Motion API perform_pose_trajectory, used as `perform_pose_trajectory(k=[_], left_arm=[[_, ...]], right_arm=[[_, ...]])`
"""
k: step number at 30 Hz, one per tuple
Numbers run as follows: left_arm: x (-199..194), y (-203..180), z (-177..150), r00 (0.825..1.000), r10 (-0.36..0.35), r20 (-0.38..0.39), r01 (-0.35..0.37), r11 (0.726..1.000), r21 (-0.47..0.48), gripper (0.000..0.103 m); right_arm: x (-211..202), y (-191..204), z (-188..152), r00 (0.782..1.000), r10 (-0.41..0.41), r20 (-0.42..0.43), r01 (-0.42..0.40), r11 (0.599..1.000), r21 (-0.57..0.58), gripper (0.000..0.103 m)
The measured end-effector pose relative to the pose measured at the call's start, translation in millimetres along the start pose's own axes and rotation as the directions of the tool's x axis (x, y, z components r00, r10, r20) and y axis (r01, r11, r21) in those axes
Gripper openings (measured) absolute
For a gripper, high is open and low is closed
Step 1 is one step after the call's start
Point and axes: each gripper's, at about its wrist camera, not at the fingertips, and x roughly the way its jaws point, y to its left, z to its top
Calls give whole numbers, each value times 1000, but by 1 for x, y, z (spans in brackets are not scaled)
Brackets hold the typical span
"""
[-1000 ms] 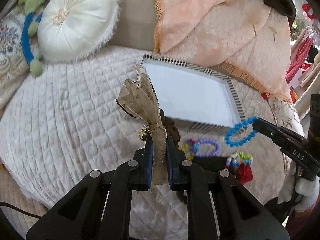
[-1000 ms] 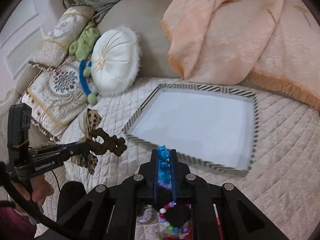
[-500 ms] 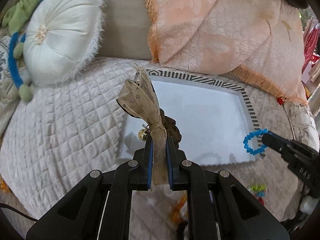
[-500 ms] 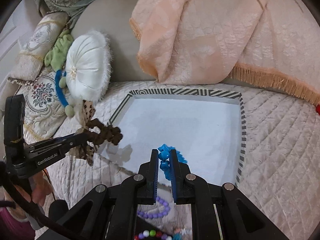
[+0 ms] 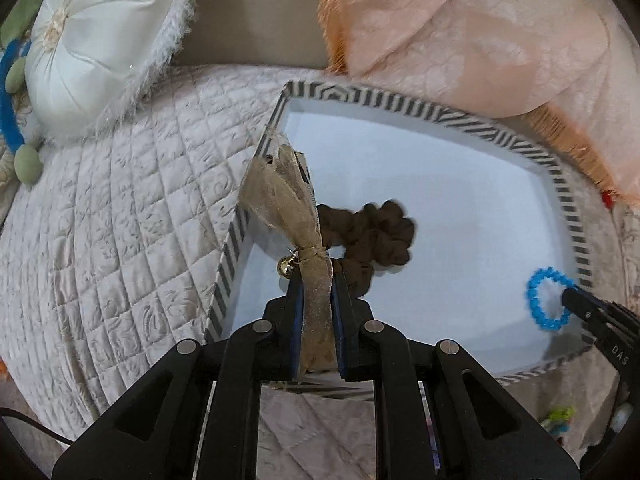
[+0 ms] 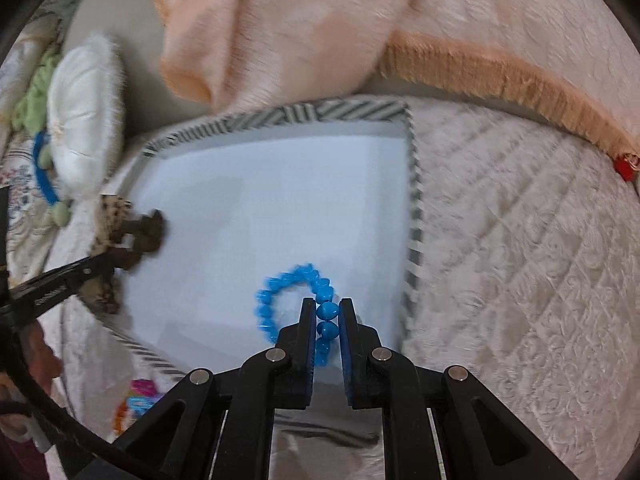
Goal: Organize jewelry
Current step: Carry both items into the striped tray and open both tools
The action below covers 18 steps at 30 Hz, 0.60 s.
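My left gripper [image 5: 314,292] is shut on a brown scrunchie [image 5: 372,236] by its tan ribbon bow with a small gold bell. It holds it just over the left part of a white tray with a striped rim [image 5: 436,118]. My right gripper [image 6: 326,314] is shut on a blue bead bracelet [image 6: 288,292] and holds it low over the tray's front right part [image 6: 414,216]. The bracelet also shows at the right of the left wrist view [image 5: 546,300], and the scrunchie at the left of the right wrist view [image 6: 140,236].
The tray lies on a quilted cream bedspread [image 5: 120,208]. A round white cushion [image 5: 100,36] and a peach throw [image 5: 460,32] lie behind it. Several loose colourful bead pieces lie in front of the tray [image 5: 560,418], [image 6: 138,398].
Both grippers have moved forward from the bedspread in front of the tray to over the tray and come lower, each still holding its piece. The loose beads are now behind them.
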Motion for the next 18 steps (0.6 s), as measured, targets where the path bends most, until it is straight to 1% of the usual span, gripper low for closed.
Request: perform_pose_trajectory(k=[1,2,3,4,5,6,9,14,18], left_arm=[[2,0,-1,1000,12,-4,-12,1000,0,17],[1,0,-2,1000,16,-4,-16,1000,3,24],[-1,0,-3,1000,16,1,-16,1000,6,35],[-4,0,-5,1000,15,9,-15,1000,6,41],[-8,0,-6,1000,8,18,-8,1000,3,47],[-13,0,-7,1000,2,26,-2,1000,0,48],[-28,0,-13,999,11,50,-11,1000,1,50],[-60,-1,-32,992,48,117,-50,999,8,50],[-80,-1,-50,986,63,158,-65,998,7,50]], right_arm=[[0,0,-2,1000,4,3,-4,1000,-3,10],[-3,0,-3,1000,11,13,-11,1000,-6,14],[-6,1,-5,1000,16,22,-16,1000,-6,20],[-9,2,-6,999,23,30,-23,1000,-5,35],[-14,4,-9,997,57,45,-57,998,-6,41],[-17,5,-11,997,59,49,-59,998,-10,42],[-33,16,-22,997,16,74,-12,999,-48,42],[-60,22,-36,992,44,119,-39,998,-43,42],[-83,43,-47,985,52,164,-42,997,-66,42]])
